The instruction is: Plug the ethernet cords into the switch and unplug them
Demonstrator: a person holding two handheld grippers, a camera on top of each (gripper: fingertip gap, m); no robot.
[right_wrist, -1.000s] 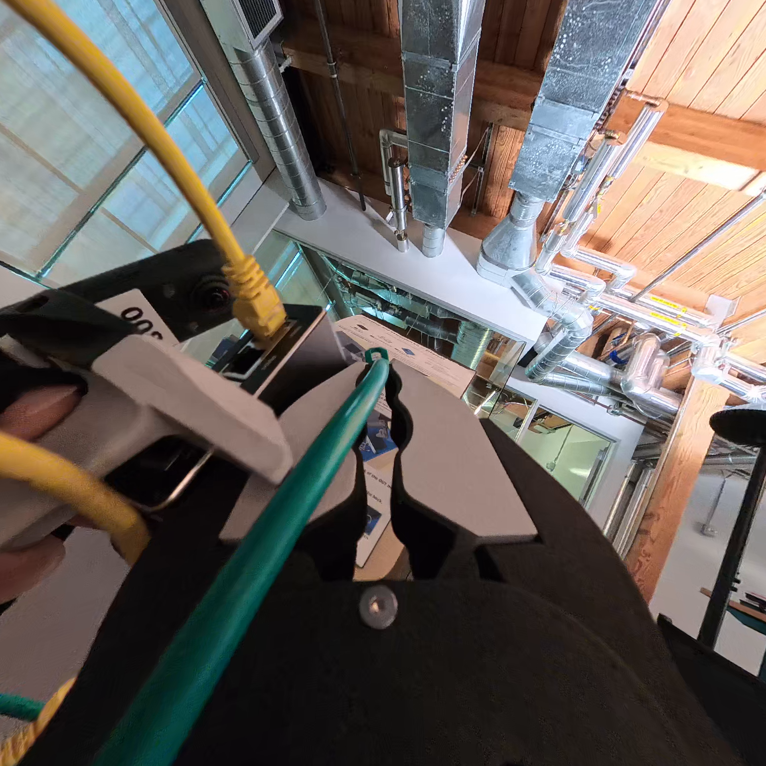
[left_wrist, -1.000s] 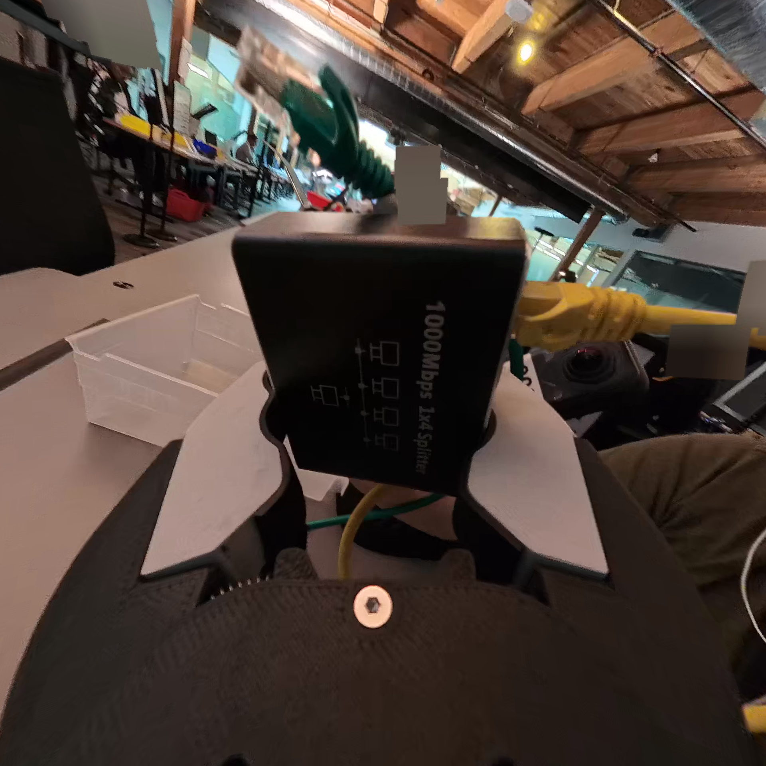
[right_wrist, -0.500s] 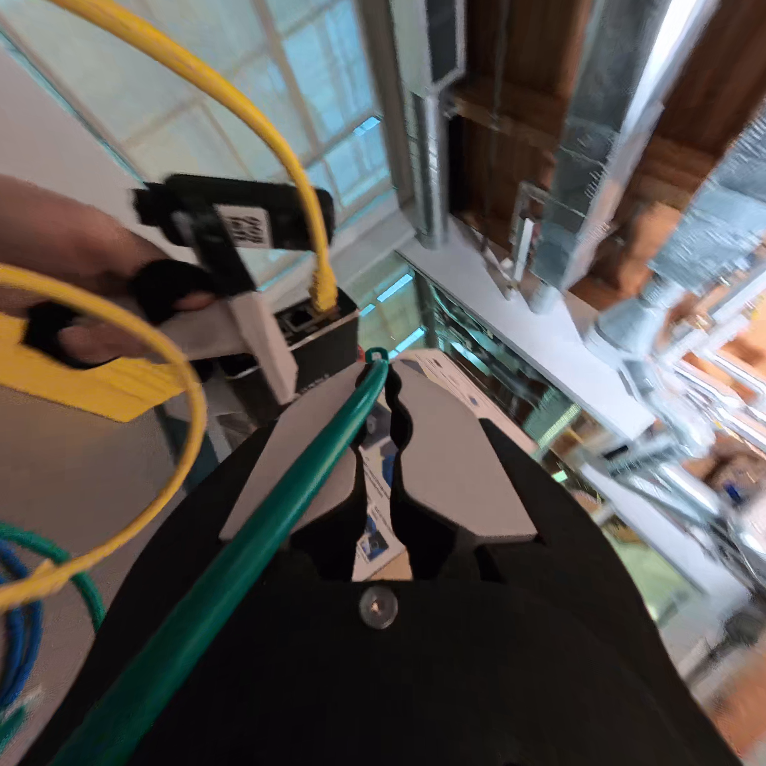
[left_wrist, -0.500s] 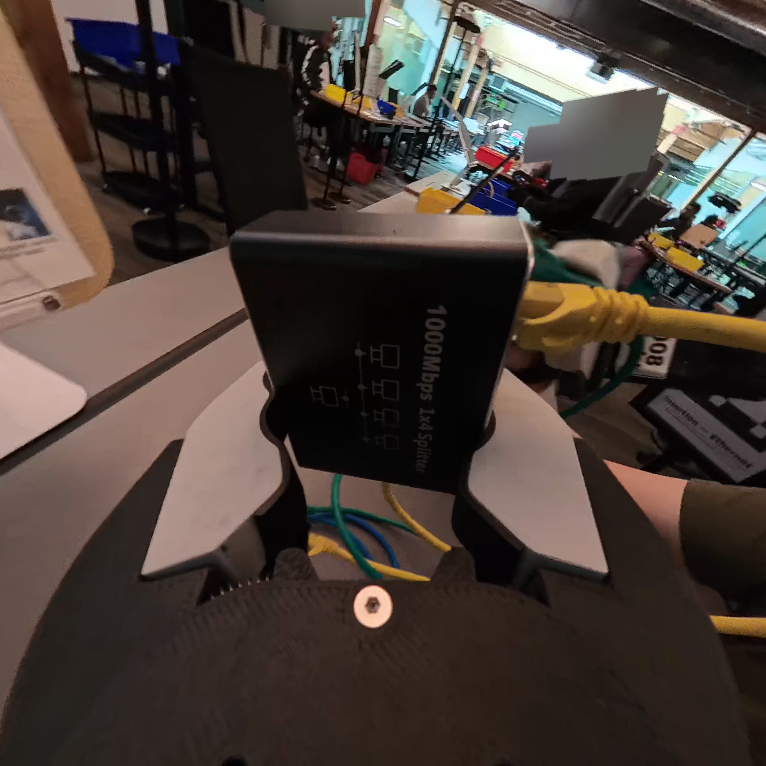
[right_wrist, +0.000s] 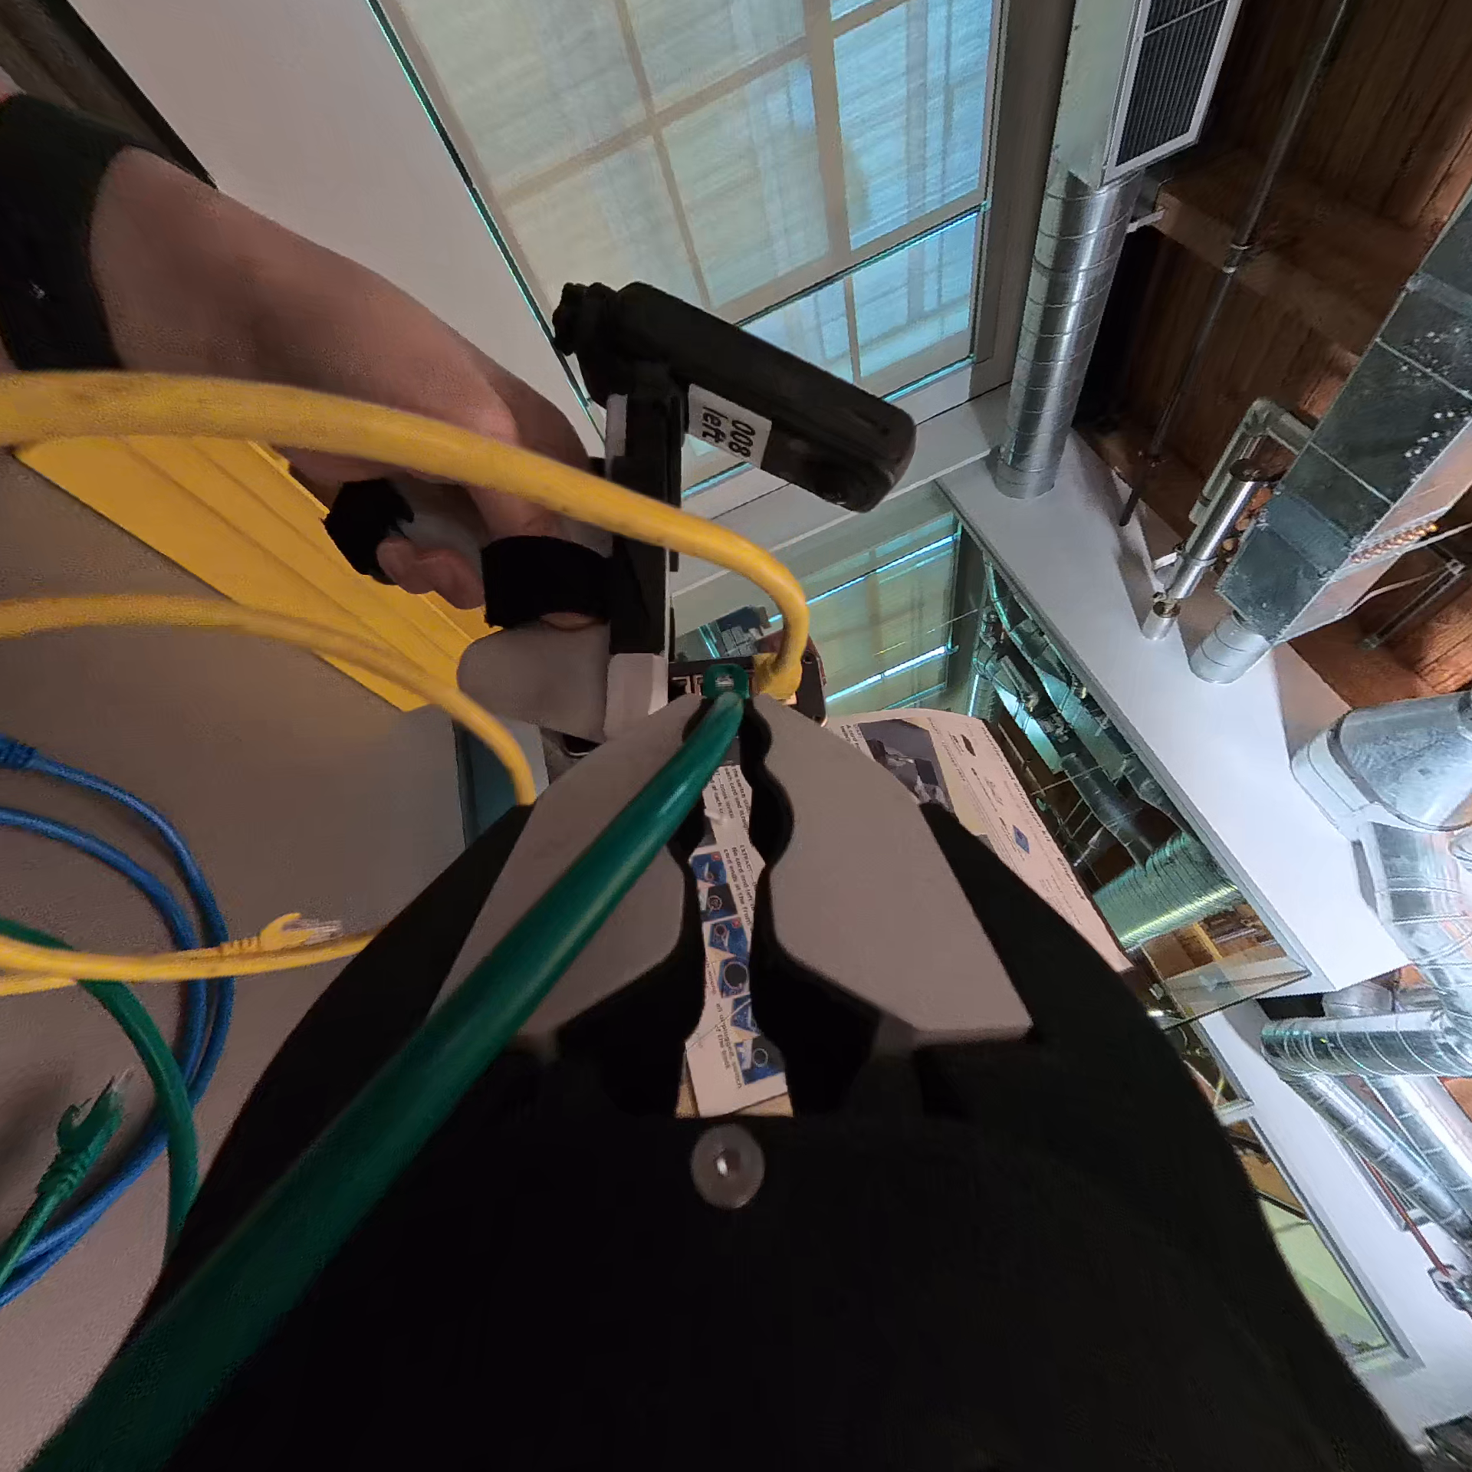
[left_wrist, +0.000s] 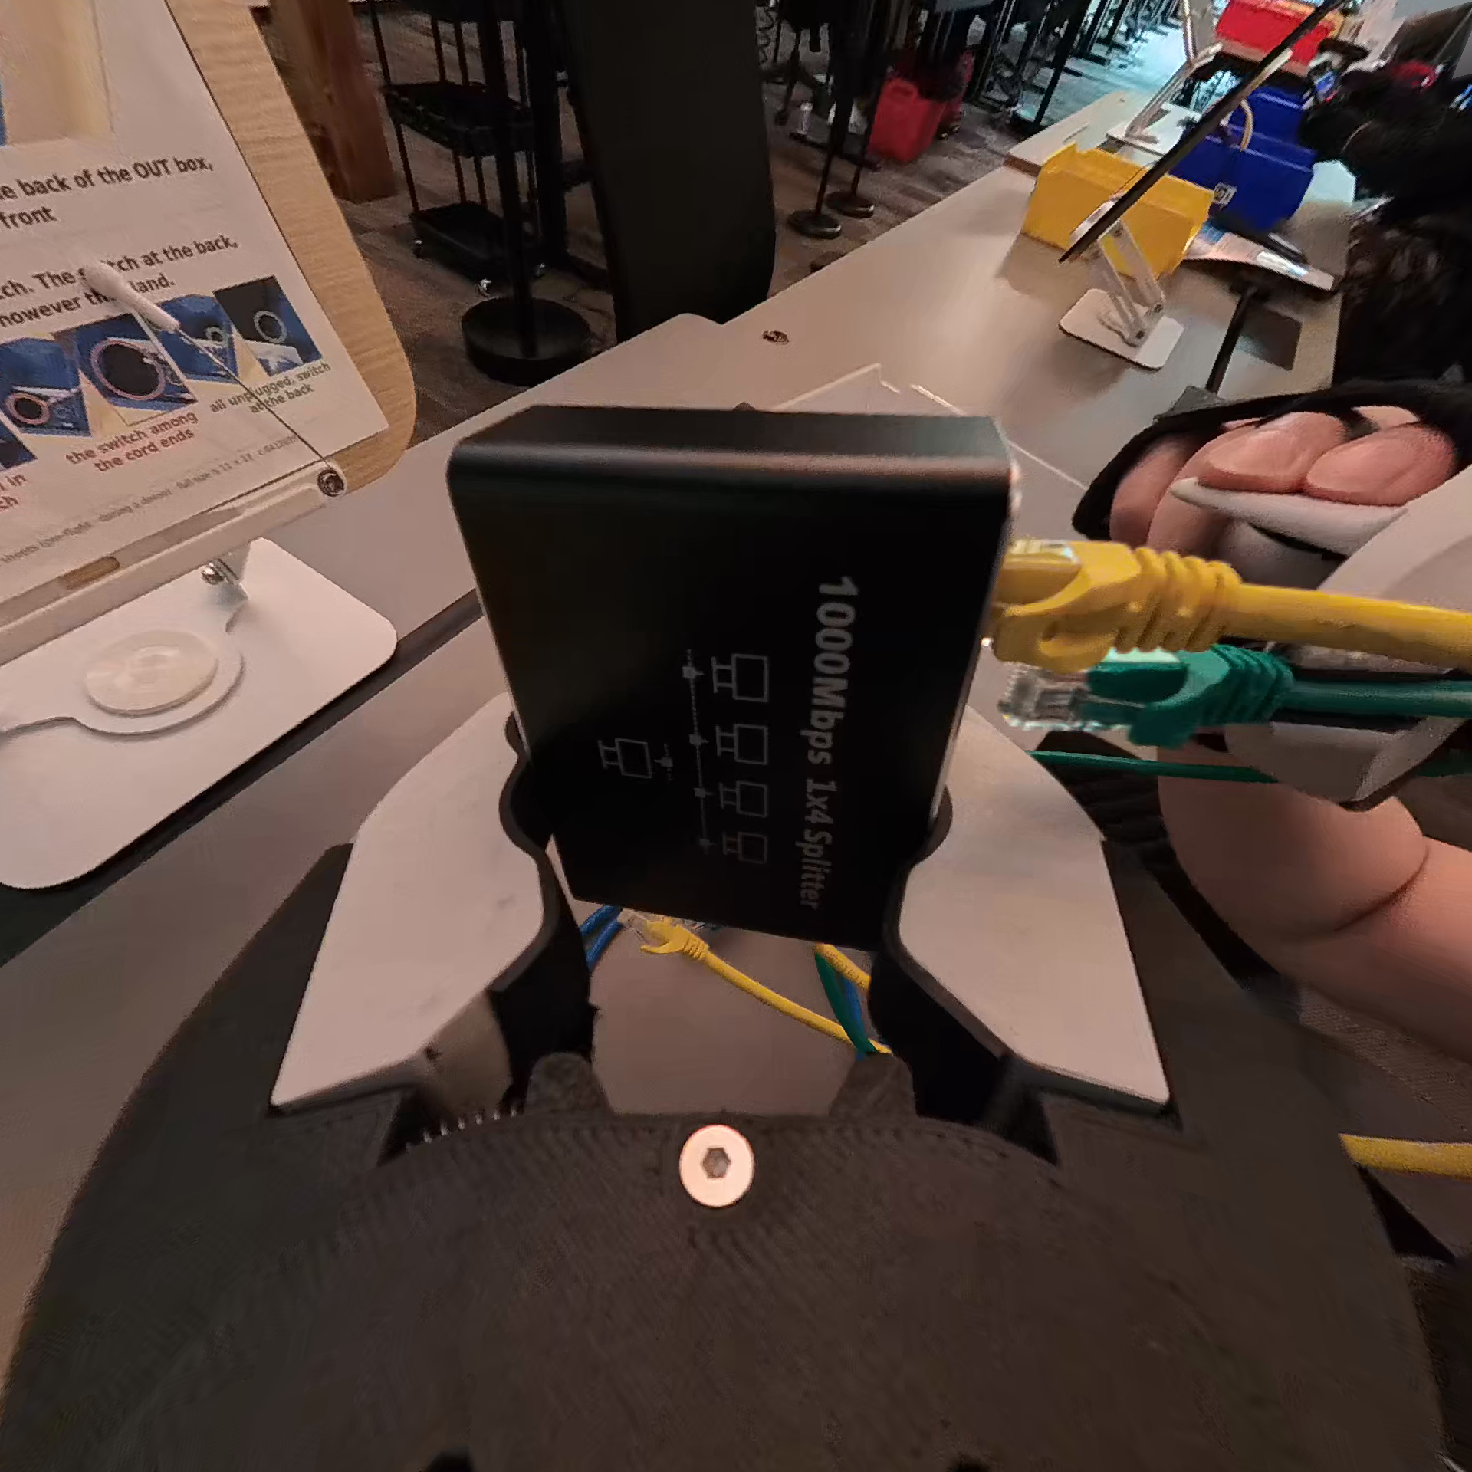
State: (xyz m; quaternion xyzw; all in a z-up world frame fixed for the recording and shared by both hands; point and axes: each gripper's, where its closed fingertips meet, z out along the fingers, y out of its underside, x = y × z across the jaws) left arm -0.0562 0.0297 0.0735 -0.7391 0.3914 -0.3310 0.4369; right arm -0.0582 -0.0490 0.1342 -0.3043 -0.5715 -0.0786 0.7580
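Note:
My left gripper [left_wrist: 729, 757] is shut on the black switch [left_wrist: 717, 605] and holds it upright above the table. A yellow cord [left_wrist: 1115, 605] is plugged into the switch's right side. My right gripper [right_wrist: 745, 705] is shut on the green cord [right_wrist: 605, 892] just behind its plug. In the left wrist view the green plug [left_wrist: 1163, 697] lies just below the yellow one, its clear tip close to the switch's port side and outside it. The right gripper's fingers [left_wrist: 1386, 765] and a hand [left_wrist: 1314, 462] show at the right edge.
Loose blue [right_wrist: 191, 876], yellow [right_wrist: 279, 936] and green [right_wrist: 80, 1131] cords lie on the grey table [right_wrist: 279, 757]. An instruction sheet on a stand [left_wrist: 159, 319] with a white base [left_wrist: 263, 661] is at the left. A yellow bin [left_wrist: 1115, 191] sits far right.
Both grippers have swung down toward the table. The green plug has moved from above the switch to its port side, just below the yellow plug. The switch stays gripped.

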